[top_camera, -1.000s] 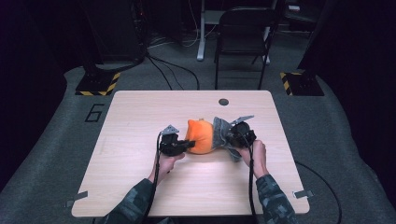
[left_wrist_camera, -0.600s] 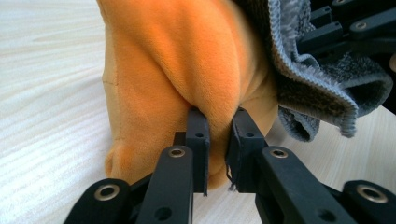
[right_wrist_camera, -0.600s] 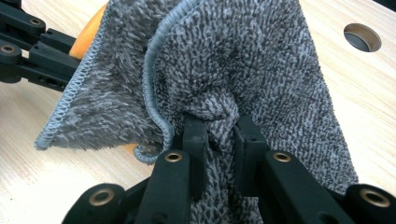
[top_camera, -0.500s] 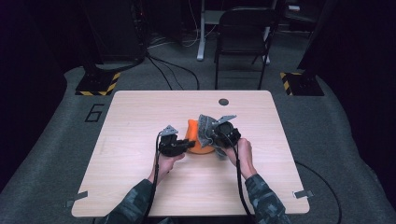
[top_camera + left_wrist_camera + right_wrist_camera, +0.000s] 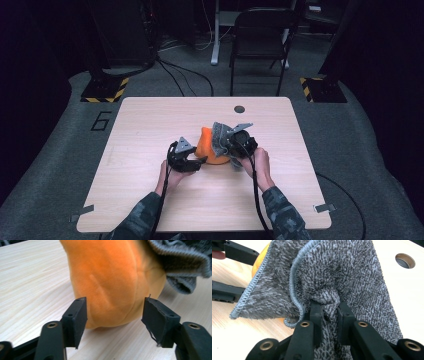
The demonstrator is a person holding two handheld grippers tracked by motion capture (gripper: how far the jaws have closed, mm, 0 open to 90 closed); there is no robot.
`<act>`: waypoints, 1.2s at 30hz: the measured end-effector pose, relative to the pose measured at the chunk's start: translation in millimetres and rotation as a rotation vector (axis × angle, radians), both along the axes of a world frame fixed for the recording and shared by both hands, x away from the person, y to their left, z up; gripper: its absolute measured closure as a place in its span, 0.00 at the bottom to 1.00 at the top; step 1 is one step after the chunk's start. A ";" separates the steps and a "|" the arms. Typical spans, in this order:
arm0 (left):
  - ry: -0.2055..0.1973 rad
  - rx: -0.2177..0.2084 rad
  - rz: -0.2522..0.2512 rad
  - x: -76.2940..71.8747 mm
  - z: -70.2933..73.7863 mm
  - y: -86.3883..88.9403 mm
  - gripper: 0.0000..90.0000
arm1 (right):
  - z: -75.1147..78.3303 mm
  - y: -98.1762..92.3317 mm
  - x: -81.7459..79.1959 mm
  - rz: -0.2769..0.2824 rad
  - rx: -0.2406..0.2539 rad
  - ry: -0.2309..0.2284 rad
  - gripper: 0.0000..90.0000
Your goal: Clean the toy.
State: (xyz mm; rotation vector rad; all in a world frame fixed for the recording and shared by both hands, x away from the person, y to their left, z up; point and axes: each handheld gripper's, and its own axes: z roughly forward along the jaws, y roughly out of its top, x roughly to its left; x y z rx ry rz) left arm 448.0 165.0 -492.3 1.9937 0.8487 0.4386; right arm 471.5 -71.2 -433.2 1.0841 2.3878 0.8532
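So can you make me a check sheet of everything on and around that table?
Surface: pale wood-grain table with a round cable hole near the far edge.
Job's things: orange plush toy standing on the table; grey towel draped against it.
Clutter: nothing seen.
Grippers: left gripper has just been opening, its jaws apart on either side of the toy's base, pads clear of it; right gripper shut on a bunched fold of the towel.
Cables: black cable trails from the right gripper along the forearm; floor cables behind the table.
Surroundings: dark chair beyond the table, grey carpet, yellow-black striped bases, tape tabs at the near corners.
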 end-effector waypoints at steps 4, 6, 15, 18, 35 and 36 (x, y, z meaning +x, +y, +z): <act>-0.048 0.061 -0.022 -2.8 -3.4 -6.8 0.40 | -0.1 0.7 0.1 -0.003 0.002 -0.001 0.87; -0.075 0.111 -0.038 -5.0 -6.5 -12.8 0.41 | -0.1 0.3 0.0 0.004 -0.003 -0.004 0.87; -0.111 0.101 -0.010 -3.7 -14.0 -17.0 0.74 | -0.9 -0.7 -1.2 -0.009 0.020 -0.007 0.87; -0.098 0.062 -0.011 -2.3 -14.3 -15.8 0.89 | -0.5 -5.7 -0.4 -0.010 0.054 -0.008 0.87; 0.014 -0.206 -0.010 0.3 10.8 -14.2 0.96 | 31.6 -27.2 -28.1 -0.018 0.107 -0.093 0.87; 0.020 -0.221 -0.010 0.3 13.2 -13.5 0.96 | 34.0 -28.8 -29.1 0.001 0.098 -0.105 0.87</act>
